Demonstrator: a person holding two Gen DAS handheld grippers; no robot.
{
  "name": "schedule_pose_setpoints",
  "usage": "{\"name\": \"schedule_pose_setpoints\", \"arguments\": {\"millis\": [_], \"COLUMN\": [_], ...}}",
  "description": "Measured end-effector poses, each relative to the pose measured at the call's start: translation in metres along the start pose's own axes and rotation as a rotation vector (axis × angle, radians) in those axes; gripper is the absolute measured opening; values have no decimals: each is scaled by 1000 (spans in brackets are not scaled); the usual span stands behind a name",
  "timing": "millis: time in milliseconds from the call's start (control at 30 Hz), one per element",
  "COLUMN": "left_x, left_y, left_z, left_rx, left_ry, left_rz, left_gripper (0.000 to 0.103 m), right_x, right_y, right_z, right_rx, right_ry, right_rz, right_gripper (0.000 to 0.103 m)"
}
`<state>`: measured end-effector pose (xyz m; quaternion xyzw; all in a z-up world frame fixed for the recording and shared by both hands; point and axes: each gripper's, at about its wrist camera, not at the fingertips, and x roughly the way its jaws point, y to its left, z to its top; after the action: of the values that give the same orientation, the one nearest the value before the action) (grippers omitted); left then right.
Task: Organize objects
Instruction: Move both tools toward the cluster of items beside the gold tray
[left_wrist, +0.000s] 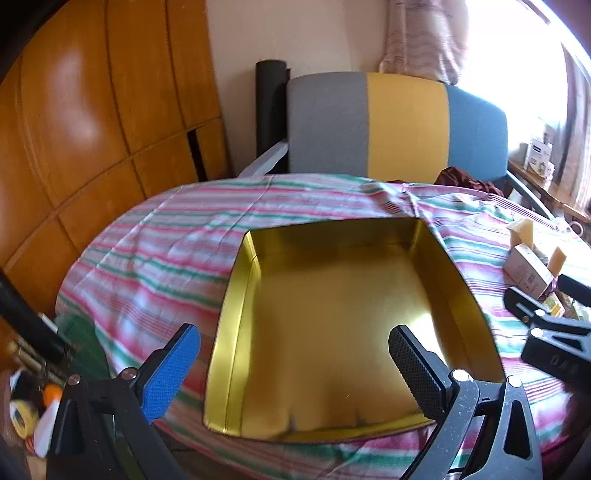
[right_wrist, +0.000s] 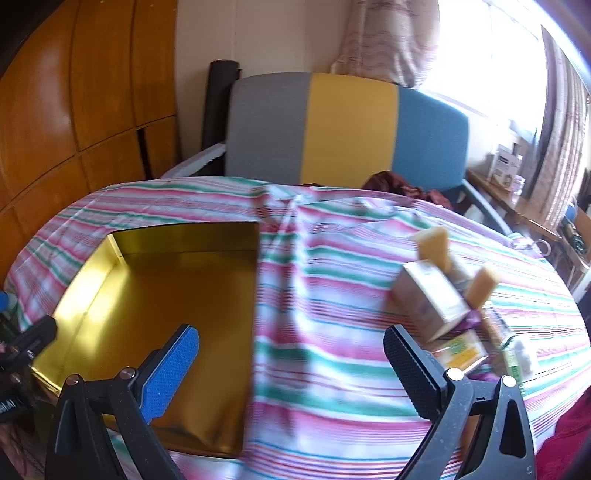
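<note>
I am looking along both grippers at a table covered by a pink, green and white striped cloth (left_wrist: 155, 236).

My left gripper (left_wrist: 295, 365) has its blue finger and black finger spread wide apart, holding nothing. Between and just beyond those fingers sits a shallow gold tin tray (left_wrist: 236, 302) — open-topped, with nothing visible inside. The black finger overlaps the tray's near right corner in the view; I cannot tell if it touches. Far to the right of the black finger, a small heap of boxes (left_wrist: 526, 267) lies on the cloth, with the other gripper's black body just in front of it.

My right gripper (right_wrist: 291, 365) is also spread wide, gripping nothing. The gold tray (right_wrist: 92, 269) lies behind and to the left of its blue finger. The pile of small cartons and packets (right_wrist: 439, 302) — somewhat blurred — sits just beyond the black finger, slightly to its right. Only bare striped cloth shows between the two fingers.

Past the table stands a chair with a grey, yellow and blue back (right_wrist: 347, 125).
</note>
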<state>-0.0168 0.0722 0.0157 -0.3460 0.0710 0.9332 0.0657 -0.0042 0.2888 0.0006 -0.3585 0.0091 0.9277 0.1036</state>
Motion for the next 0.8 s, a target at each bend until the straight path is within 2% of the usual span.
{"name": "schedule_pose_setpoints", "arguments": {"millis": [467,800], "left_x": [0,2], "left_y": [-59,-94], "left_z": [20,25], "left_rx": [160,236], "left_ry": [-50,-51], "left_rz": [-64,-118], "left_gripper": [103,103], "right_x": [-2,-4], "right_y": [-146,-229], "right_z": [-10,-27], "right_rx": [188,424], "right_ry": [56,65], "right_rz": [-177,-230], "right_gripper": [102,102]}}
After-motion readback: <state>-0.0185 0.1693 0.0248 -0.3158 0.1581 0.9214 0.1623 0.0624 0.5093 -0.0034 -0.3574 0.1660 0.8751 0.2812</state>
